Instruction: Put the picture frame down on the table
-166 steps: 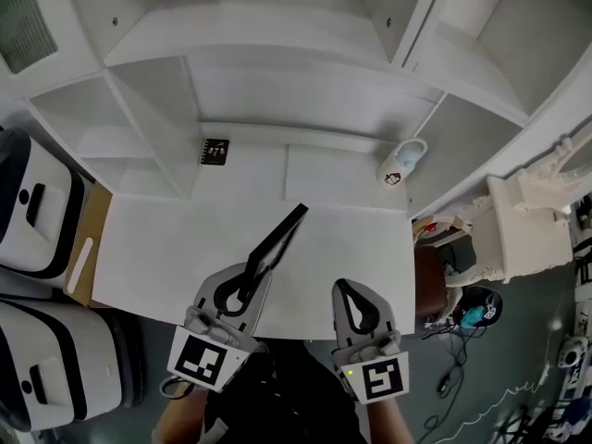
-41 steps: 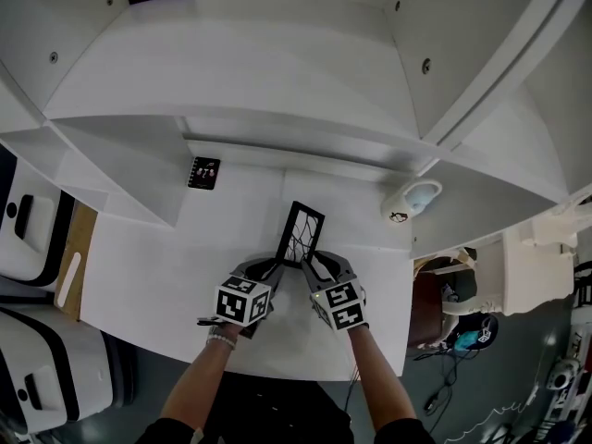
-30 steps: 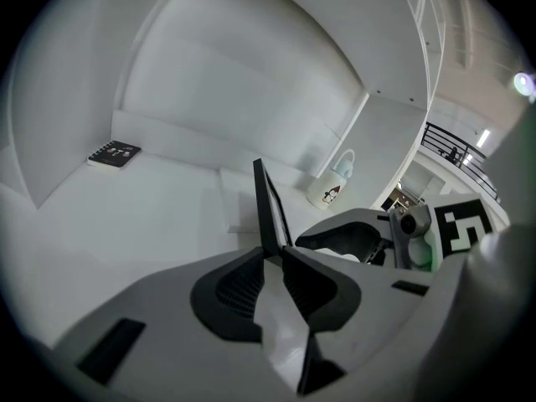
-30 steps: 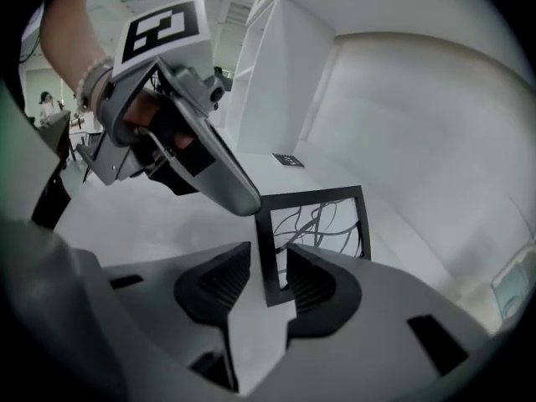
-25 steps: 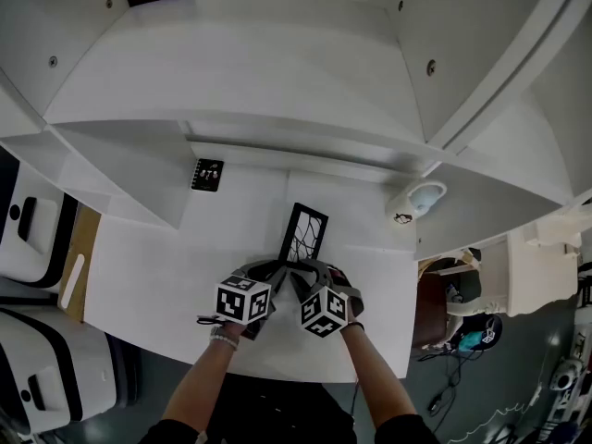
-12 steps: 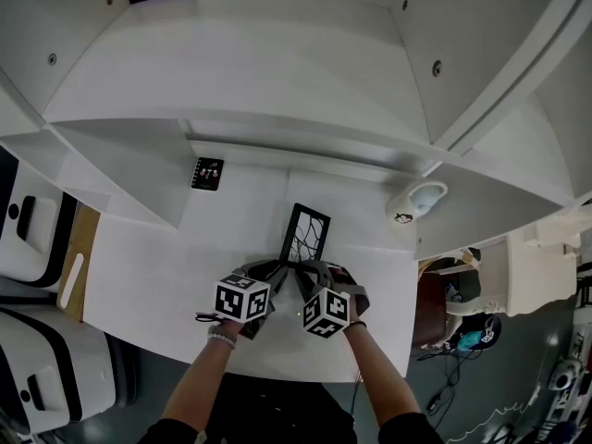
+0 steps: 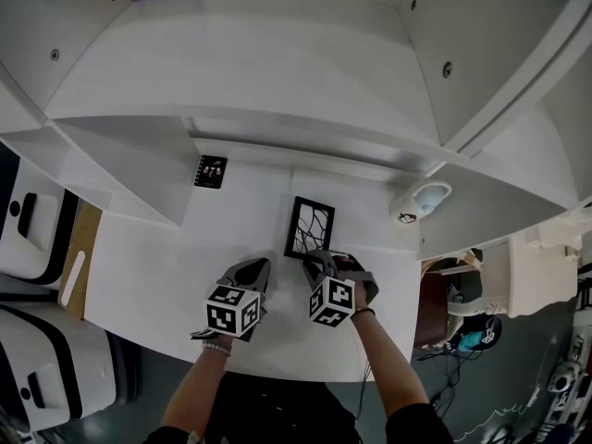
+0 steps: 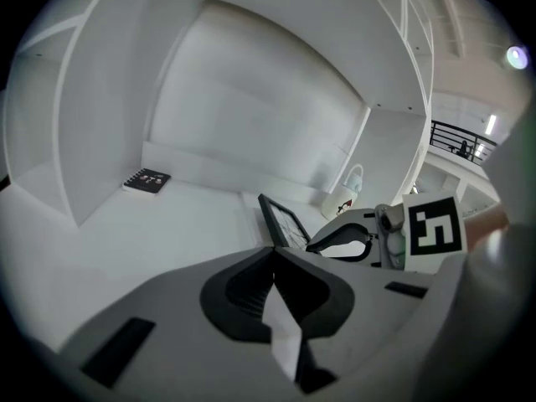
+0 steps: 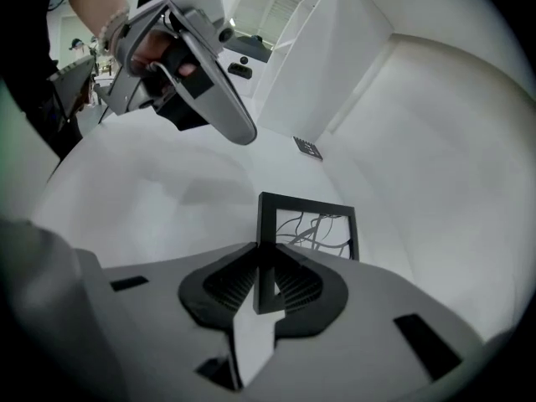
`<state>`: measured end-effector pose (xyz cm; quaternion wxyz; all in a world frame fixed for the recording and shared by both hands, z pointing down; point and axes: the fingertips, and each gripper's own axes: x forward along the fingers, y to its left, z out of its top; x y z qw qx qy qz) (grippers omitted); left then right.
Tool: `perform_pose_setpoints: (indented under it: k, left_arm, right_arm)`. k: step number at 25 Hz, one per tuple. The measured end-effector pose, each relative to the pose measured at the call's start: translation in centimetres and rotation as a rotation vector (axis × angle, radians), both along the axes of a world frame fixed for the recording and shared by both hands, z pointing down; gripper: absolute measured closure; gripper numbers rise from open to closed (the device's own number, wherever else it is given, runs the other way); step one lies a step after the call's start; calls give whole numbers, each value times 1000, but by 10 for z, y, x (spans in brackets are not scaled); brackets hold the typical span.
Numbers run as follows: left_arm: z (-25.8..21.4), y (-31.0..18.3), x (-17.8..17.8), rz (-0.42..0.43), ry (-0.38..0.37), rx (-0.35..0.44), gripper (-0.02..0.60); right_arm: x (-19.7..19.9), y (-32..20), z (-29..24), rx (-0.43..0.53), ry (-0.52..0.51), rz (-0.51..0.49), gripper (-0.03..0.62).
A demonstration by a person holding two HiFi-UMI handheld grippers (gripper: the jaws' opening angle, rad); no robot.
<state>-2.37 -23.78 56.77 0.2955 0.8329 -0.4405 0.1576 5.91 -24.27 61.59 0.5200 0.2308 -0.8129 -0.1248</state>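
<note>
Black picture frame [image 7: 309, 227], left of the mug [image 7: 414, 202] over the table [image 7: 148, 266], is clamped by its near edge in the right gripper [image 7: 312, 259], whose jaws have just been closing on it, seemingly for one-handed lowering. Farther left, the left gripper [image 7: 257, 266] is kept clenched and empty. The frame's long axis is pointed away from the person.

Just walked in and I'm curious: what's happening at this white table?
A person works two handheld tools. The right tool has just closed its jaws on one side of a black picture frame, holding it upright over the table. The left tool is shut, empty, off to the side.
</note>
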Motion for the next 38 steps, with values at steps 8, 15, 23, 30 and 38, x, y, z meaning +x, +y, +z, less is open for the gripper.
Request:
perform_pose_setpoints:
  k: [8, 15, 23, 30, 38]
  left_arm:
    - [-24, 16, -13, -25, 17, 57, 580]
    - [-34, 25, -20, -45, 22, 83, 580]
    - [-43, 31, -19, -40, 8, 110, 580]
    - [-65, 32, -14, -13, -13, 177, 580]
    - [-100, 40, -6, 41, -59, 276, 580]
  right_arm:
    - [-3, -20, 5, 19, 94, -78, 574]
    - [-1, -39, 9, 55, 147, -99, 591]
    - [0, -48, 6, 72, 118, -64, 591]
    - [6, -39, -32, 95, -135, 140, 591]
    - [13, -9, -99, 145, -426, 335, 591]
